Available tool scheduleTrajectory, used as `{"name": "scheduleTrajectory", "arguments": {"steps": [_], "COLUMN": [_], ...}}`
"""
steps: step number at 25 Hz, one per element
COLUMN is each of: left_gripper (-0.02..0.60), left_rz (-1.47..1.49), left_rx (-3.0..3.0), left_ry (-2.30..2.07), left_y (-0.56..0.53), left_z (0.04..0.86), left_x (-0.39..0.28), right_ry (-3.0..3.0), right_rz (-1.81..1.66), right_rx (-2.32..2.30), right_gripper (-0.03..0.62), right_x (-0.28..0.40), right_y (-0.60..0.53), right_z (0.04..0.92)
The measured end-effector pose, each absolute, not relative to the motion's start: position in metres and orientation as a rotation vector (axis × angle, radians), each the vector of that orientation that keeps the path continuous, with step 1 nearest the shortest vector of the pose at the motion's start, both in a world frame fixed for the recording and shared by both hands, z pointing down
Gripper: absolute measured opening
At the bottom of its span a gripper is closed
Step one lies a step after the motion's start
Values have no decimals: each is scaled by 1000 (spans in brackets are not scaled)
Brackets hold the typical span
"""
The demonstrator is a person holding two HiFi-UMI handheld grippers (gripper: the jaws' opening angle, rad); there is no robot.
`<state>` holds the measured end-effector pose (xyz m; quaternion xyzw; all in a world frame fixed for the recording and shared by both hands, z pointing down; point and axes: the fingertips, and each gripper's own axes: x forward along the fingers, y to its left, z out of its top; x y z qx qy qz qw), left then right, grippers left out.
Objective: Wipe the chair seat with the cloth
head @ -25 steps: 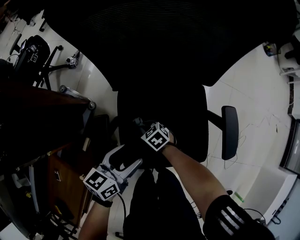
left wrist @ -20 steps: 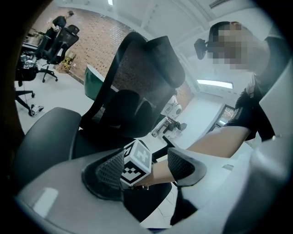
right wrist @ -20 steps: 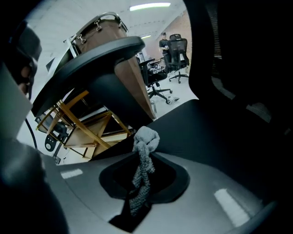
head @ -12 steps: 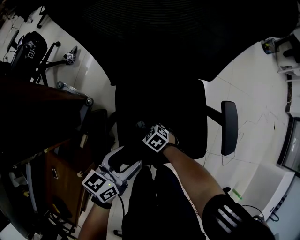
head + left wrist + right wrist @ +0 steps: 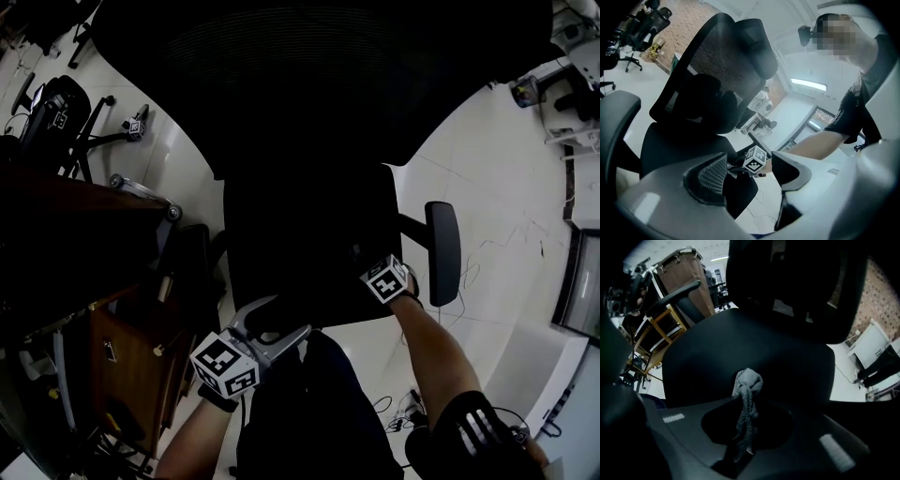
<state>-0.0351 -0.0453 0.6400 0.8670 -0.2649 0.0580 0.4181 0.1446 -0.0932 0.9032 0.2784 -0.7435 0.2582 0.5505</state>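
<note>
The black chair seat (image 5: 300, 244) fills the middle of the head view, under the tall mesh backrest (image 5: 309, 75). My right gripper (image 5: 370, 265) is over the seat's right front part, next to the right armrest (image 5: 442, 251). In the right gripper view my right gripper (image 5: 746, 401) is shut on a grey cloth (image 5: 749, 381), whose bunched end lies against the seat (image 5: 740, 343). My left gripper (image 5: 272, 323) hangs at the seat's front edge, open and holding nothing. In the left gripper view, my left gripper (image 5: 750, 171) points at the right gripper's marker cube (image 5: 756, 159).
A wooden desk unit (image 5: 122, 366) stands close on the left, with the left armrest (image 5: 192, 253) beside it. Another chair's wheeled base (image 5: 84, 131) is at the far left. Cables (image 5: 539, 246) lie on the white floor to the right. My dark trousers (image 5: 309, 422) are below the seat.
My right gripper has swept with the cloth from the seat's front middle over to its right side. The left gripper has shifted slightly right along the front edge.
</note>
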Motion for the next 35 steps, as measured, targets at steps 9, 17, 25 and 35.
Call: {"name": "scheduleTrajectory", "arguments": {"steps": [9,17,25,35], "left_gripper": [322,322,322,322], "left_rz": [188,254,275,263], "left_rx": [2167,2145,2094,2142], "left_ry": [-708,-838,-872,-759], "left_y": [-27,-16,-12,-7], "left_z": [628,627,633,637], "left_x": [-59,-100,-118,-63], "right_ry": [-1930,-2126,-2126,-1977], "right_rz": [694,643,670,648], "right_rx": [637,284,185,272], "right_gripper": [52,52,52,52], "right_x": [63,-121,-153,6], "right_y": [-85,-22,8,33], "right_z": [861,856,863,893]}}
